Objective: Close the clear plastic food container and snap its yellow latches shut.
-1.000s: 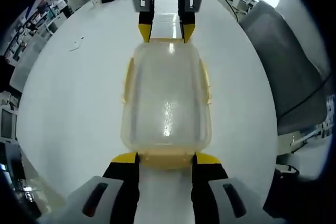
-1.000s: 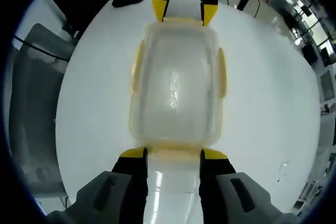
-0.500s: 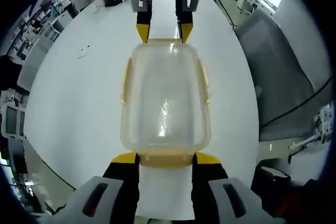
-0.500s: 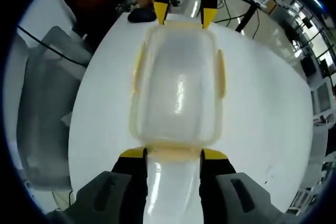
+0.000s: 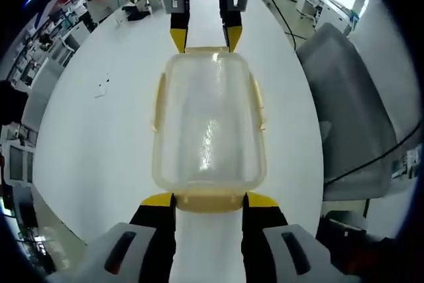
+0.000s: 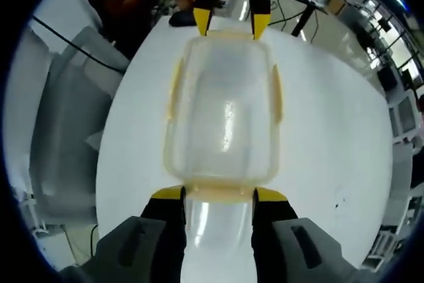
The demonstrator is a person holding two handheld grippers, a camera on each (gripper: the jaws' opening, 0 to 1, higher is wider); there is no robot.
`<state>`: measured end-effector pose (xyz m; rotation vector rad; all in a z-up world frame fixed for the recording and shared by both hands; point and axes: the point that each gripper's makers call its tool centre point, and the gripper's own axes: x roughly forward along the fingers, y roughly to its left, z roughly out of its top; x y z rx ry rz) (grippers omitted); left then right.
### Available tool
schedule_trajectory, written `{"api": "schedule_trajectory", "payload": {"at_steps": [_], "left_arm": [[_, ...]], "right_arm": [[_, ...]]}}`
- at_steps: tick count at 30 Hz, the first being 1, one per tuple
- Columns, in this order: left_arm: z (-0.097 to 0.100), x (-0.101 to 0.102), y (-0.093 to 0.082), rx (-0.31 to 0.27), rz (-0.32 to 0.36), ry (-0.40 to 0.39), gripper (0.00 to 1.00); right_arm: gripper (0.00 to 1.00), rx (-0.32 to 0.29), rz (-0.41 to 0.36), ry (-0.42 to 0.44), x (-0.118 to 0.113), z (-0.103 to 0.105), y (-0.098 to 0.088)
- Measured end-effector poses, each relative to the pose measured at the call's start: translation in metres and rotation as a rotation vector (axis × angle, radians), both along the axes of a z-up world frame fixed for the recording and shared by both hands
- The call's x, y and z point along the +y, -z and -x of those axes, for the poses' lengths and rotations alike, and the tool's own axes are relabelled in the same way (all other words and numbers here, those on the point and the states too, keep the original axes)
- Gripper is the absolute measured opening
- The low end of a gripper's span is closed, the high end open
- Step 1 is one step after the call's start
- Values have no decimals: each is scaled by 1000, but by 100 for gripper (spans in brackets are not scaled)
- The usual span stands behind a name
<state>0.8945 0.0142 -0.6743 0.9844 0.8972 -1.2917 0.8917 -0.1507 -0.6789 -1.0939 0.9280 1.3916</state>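
Clear container (image 5: pixel 209 124) between both grippers

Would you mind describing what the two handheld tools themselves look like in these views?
Both look alike. The left tool has two black jaws with yellow tips, rising from rounded grey housings with dark slot-shaped recesses. The right tool shows the same black jaws, yellow tips and grey housings. Seen across the container, the right tool's far side shows grey blocks above black, yellow-tipped jaws.
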Motion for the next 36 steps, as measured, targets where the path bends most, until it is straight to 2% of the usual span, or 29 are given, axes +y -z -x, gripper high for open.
{"api": "schedule_trajectory", "payload": {"at_steps": [6, 11, 14, 20, 31, 36], "left_arm": [[-5, -29, 0, 0, 21, 23, 32], [-10, -49, -1, -4, 22, 41, 32], [-14, -63, -1, -32, 28, 56, 32], [-14, -89, 5, -21, 50, 54, 32], [-13, -122, 14, -11, 64, 71, 32], [-14, -136, 23, -3, 69, 75, 32]], "right_arm": [[34, 9, 10, 20, -27, 2, 0], [34, 12, -18, 38, -47, 2, -5], [34, 11, -12, 51, -60, -3, -2], [34, 17, -1, 58, -84, -5, 3], [34, 28, 12, 70, -118, -4, 13], [34, 32, 14, 73, -130, -5, 17]]}}
